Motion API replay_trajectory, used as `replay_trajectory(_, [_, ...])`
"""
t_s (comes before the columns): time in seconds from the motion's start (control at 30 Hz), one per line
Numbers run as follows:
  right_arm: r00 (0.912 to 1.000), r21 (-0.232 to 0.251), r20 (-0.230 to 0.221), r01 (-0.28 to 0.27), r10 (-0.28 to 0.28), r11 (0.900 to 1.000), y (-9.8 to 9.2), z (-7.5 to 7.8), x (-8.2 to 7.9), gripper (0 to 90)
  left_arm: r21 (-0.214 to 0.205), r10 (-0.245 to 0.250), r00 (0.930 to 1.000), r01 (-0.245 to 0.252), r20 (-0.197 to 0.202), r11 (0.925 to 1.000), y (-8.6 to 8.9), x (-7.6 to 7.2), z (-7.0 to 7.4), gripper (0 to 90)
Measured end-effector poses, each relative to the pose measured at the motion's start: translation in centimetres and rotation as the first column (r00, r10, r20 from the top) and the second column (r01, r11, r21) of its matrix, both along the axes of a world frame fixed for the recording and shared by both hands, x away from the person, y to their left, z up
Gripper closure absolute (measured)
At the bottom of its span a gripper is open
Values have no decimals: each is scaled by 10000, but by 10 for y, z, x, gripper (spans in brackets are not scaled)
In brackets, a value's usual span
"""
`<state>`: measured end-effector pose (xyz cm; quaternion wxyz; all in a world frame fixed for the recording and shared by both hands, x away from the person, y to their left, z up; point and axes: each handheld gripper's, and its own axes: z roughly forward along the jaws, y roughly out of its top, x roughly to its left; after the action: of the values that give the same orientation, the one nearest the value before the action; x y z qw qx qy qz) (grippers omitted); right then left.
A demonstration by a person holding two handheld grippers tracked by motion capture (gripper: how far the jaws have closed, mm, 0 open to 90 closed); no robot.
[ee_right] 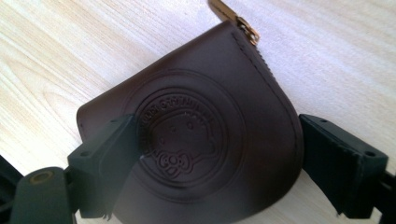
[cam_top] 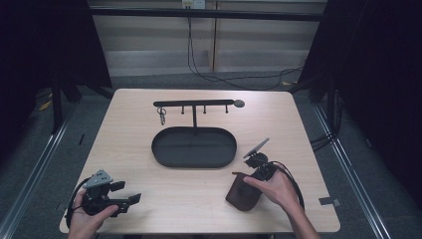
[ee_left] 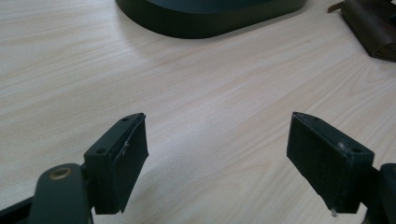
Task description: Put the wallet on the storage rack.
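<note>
1. The brown leather coin pouch (ee_right: 205,126) lies flat on the wooden table (cam_top: 199,199), near the oval black tray (cam_top: 194,147), off the tray's near-right end and apart from it.
2. The right gripper (cam_top: 251,172) is over the pouch in the person's right hand (cam_top: 276,189), on the side of the pouch away from the tray's left end.
3. In the right gripper view its 2 black jaws stand spread wide, 1 on each side of the pouch, with the pouch's rounded body between them.
4. The left jaw in that view overlaps the embossed round stamp on the pouch face; the right jaw sits just beside the stitched curved edge. Whether either pad touches the leather I cannot tell; nothing looks pinched.
5. The pouch's brass zip pull (ee_right: 233,18) points away from the jaws.
6. The left gripper (cam_top: 119,194) is in the person's left hand (cam_top: 89,221), well apart from the tray, off its near-left end.
7. In the left gripper view its 2 jaws are spread apart over bare table, with the tray's rim (ee_left: 210,23) ahead and a corner of the pouch (ee_left: 373,28) to the upper right.
8. Behind the tray rises a black hook rack (cam_top: 194,103), with a key ring (cam_top: 161,117) hanging from its left end.
</note>
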<state>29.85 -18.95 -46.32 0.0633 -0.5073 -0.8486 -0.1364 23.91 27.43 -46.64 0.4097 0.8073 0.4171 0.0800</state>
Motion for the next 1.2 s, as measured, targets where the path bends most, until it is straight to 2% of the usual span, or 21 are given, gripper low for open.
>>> replay_trajectory(0.23, [10000, 217, -46, 3, -2, 9998, 0, -3, 0, 119, -45, -11, 10000, 11, 22, 10000, 1, 0, 0, 204])
replay_trajectory(0.4, [9988, 445, -485, 143, -122, 9989, -1, -6, 4, 142, -92, -47, 10000, 47, 7, 9999, 1, 0, 1, 203])
replay_trajectory(0.47, [9981, 557, -586, 206, -173, 9982, -3, -6, 5, 152, -87, -61, 10000, 61, -19, 9999, 1, 0, 0, 202])
replay_trajectory(0.57, [9979, 476, -607, 253, -224, 9985, -2, -5, 5, 165, -80, -74, 10000, 74, -25, 9999, 1, 0, 0, 202])
replay_trajectory(0.73, [9976, 258, -468, 532, -520, 9983, -6, 2, 4, 298, -126, 19, 10000, -20, -65, 9999, 2, 1, 0, 196])
replay_trajectory(0.87, [9982, 137, -321, 510, -505, 9986, -6, 5, 4, 347, -147, 4, 10000, -5, -32, 9999, 3, 0, 1, 196])
replay_trajectory(0.93, [9981, 154, -233, 582, -578, 9982, -8, 9, 3, 402, -144, -19, 10000, 19, -41, 9999, 2, 0, 1, 195])
replay_trajectory(1.2, [9961, 243, 119, 874, -878, 9959, -11, 20, 0, 528, -99, -152, 9998, 151, -111, 9998, 2, 1, 1, 190])
